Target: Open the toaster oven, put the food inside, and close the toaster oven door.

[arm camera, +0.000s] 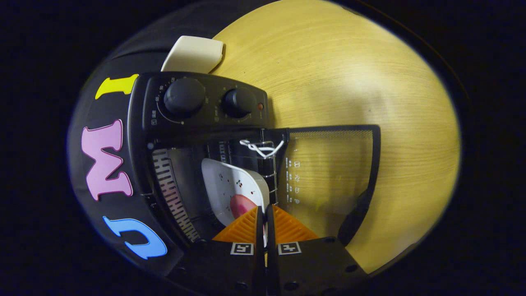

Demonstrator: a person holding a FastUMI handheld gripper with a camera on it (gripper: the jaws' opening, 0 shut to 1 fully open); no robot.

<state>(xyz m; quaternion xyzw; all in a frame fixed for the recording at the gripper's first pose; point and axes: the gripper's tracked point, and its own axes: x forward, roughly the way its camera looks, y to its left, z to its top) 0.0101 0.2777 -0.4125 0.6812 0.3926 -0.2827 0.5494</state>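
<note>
Now the gripper [265, 213] clamps the rim of a white plate [230, 181] at the mouth of the open toaster oven [164, 135].

Rolled on its side in this view, the black toaster oven shows two round knobs [184, 96] on its control panel, and its glass door [328, 172] swings out flat over the pale wooden table [349, 74]. The plate carries small dark specks and a pink piece of food [240, 205], and sits tilted inside the cavity by the wire rack [265, 164]. Both fingers are nearly together, pinching the plate's near edge. A cream-coloured object [195, 53] lies on the table beyond the oven.
</note>
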